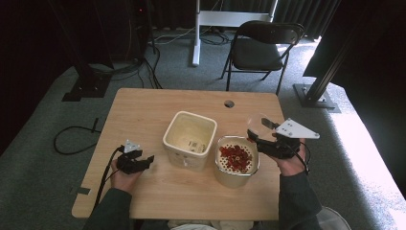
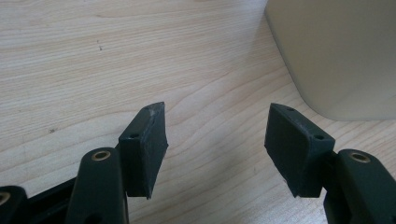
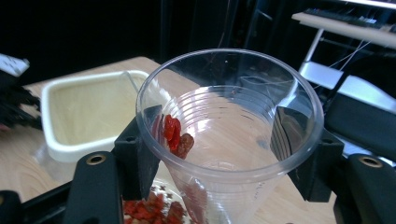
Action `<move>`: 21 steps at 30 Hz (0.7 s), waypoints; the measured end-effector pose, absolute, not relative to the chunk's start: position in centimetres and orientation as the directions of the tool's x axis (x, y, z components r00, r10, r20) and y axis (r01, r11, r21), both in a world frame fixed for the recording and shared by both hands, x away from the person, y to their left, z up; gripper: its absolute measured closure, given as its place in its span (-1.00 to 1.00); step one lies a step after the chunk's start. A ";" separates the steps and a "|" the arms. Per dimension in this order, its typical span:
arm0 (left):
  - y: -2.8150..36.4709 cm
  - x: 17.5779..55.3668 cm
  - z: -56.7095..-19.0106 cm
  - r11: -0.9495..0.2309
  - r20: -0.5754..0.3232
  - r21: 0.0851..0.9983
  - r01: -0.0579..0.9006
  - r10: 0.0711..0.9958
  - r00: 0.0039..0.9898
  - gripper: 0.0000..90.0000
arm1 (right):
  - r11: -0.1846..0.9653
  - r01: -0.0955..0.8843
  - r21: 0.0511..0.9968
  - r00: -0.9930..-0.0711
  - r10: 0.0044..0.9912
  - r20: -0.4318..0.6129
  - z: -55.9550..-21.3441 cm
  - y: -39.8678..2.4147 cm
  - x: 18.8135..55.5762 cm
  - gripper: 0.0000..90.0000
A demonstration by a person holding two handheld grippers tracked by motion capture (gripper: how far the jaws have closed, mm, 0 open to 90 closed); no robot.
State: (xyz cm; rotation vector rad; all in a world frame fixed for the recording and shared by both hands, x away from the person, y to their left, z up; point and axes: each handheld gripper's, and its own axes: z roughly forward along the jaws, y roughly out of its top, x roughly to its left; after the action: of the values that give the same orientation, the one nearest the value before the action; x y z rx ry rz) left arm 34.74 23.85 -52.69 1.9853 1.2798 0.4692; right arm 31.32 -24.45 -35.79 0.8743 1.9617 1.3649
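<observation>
My right gripper [image 1: 254,136] is shut on a clear plastic cup [image 1: 262,122], which it holds tilted just right of a cream tub of red pieces [image 1: 236,157]. In the right gripper view its jaws [image 3: 224,151] press the cup [image 3: 233,121] from both sides, and a few red pieces [image 3: 174,133] cling to the cup's inner wall. An empty cream square tub [image 1: 168,139] stands at the table's middle. My left gripper [image 1: 145,162] rests low over the wood left of that tub, open, with nothing between its jaws [image 2: 217,149]. The tub's wall [image 2: 341,56] rises at the upper right.
The wooden table [image 1: 143,110] has a round cable hole [image 1: 229,103] near its far edge. Beyond it stand a black folding chair [image 1: 261,45] and a white desk leg [image 1: 196,33]. A black cable [image 1: 72,139] loops on the carpet at the left.
</observation>
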 end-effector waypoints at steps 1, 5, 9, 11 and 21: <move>23.8 34.8 -52.7 -0.251 -0.076 0.731 0.634 0.894 0.442 -0.12 | 0.249 0.190 0.950 -0.614 0.785 -0.083 -35.8 -24.5 31.4 -0.24; 23.8 34.8 -52.7 -0.251 -0.078 0.731 0.635 0.894 0.442 -0.12 | 0.226 0.204 0.952 -0.642 0.766 -0.044 -35.9 -24.4 31.8 -0.24; 23.8 34.7 -52.7 -0.246 -0.080 0.733 0.634 0.895 0.440 -0.12 | 0.213 0.214 0.953 -0.655 0.755 -0.021 -35.8 -24.1 32.1 -0.24; 23.8 34.8 -52.7 -0.249 -0.079 0.732 0.635 0.894 0.441 -0.12 | 0.208 0.217 0.954 -0.662 0.749 -0.013 -35.8 -23.9 32.2 -0.24; 23.8 34.7 -52.7 -0.250 -0.077 0.732 0.633 0.893 0.443 -0.12 | 0.199 0.225 0.954 -0.700 0.714 0.016 -35.4 -22.3 32.9 -0.24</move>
State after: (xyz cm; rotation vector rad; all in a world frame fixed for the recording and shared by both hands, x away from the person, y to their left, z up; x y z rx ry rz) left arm 34.73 23.80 -52.74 1.9851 1.2791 0.4668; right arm 32.90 -22.33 -35.40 0.8738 2.0479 1.5129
